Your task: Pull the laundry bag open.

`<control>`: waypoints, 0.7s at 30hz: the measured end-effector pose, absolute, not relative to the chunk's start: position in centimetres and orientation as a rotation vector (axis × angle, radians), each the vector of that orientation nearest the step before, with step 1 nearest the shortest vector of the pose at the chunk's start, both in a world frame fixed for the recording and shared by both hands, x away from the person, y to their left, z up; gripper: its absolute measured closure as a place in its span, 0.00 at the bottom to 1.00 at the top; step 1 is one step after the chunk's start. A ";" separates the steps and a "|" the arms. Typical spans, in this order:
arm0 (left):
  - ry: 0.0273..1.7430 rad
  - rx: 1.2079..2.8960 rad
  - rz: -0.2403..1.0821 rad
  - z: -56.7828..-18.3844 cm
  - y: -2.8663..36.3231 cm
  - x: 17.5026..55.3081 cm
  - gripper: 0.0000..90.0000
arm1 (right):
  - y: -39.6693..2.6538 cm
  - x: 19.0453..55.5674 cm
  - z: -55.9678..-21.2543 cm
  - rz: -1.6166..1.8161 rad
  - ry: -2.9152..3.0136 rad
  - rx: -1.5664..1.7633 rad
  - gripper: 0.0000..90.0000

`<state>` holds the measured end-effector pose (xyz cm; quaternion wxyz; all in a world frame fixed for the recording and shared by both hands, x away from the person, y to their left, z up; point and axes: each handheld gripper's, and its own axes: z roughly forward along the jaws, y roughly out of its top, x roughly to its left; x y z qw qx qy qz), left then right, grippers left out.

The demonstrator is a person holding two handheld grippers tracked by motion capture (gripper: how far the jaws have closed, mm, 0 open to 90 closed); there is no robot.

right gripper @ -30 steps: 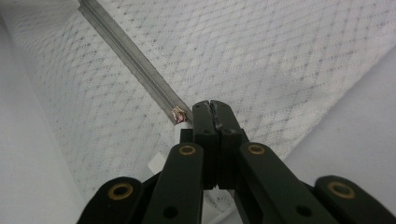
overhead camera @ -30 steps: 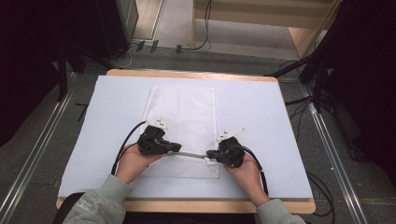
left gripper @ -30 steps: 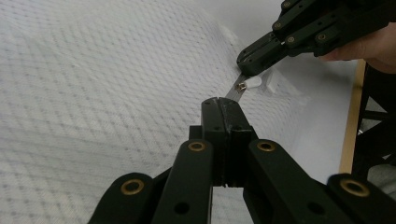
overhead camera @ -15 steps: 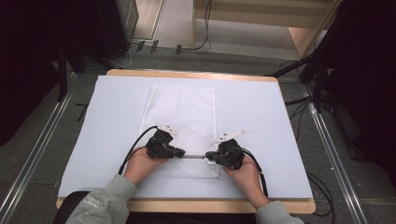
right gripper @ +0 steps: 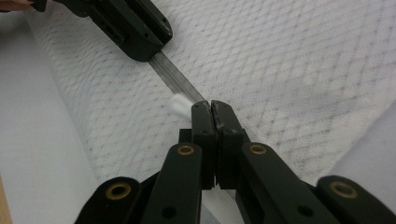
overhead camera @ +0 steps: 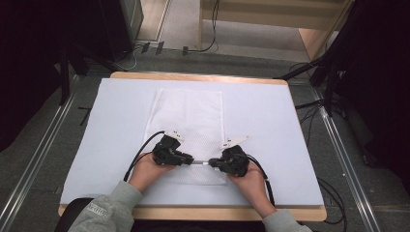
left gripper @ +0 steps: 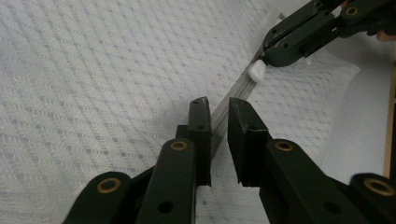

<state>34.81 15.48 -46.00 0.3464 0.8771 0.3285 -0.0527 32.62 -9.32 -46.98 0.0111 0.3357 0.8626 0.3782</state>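
Note:
A white mesh bag (overhead camera: 188,116) lies flat on the white-covered table (overhead camera: 275,130). Along its near edge runs a grey zipper strip (overhead camera: 201,162), stretched between my two grippers. My left gripper (overhead camera: 191,159) points right, and in the left gripper view (left gripper: 218,105) its jaws stand narrowly apart, pinching the zipper strip (left gripper: 233,93) across its width. My right gripper (overhead camera: 213,163) points left; its own view (right gripper: 211,105) has the jaws pressed together on the zipper beside the white pull tab (right gripper: 179,105). The same tab (left gripper: 256,70) sits at the right gripper's tip (left gripper: 267,56).
The table's wooden front edge (overhead camera: 193,212) runs just behind the person's hands. Cables trail from both grippers over the cover. Metal rails (overhead camera: 29,183) flank the table on the floor, and dark stands and more cables lie at the right.
Both hands have drifted slightly toward the near edge of the table, keeping the zipper strip stretched between the grippers. The bag has not shifted.

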 end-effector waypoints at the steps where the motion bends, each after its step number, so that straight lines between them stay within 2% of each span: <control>1: 0.855 2.269 -0.133 -45.9 15.5 34.8 0.86 | -9.2 32.6 -47.0 1.184 2.688 1.047 1.00; 10: 0.831 2.247 -0.131 -45.3 15.2 34.6 0.65 | -10.5 32.9 -46.3 1.203 2.631 1.047 0.96; 17: 0.808 2.235 -0.136 -44.7 14.7 34.3 0.66 | -11.3 32.9 -46.3 1.194 2.623 1.070 0.95; 21: 0.823 2.236 -0.167 -44.8 14.3 34.4 0.67 | -11.5 32.8 -46.4 1.186 2.630 1.073 0.98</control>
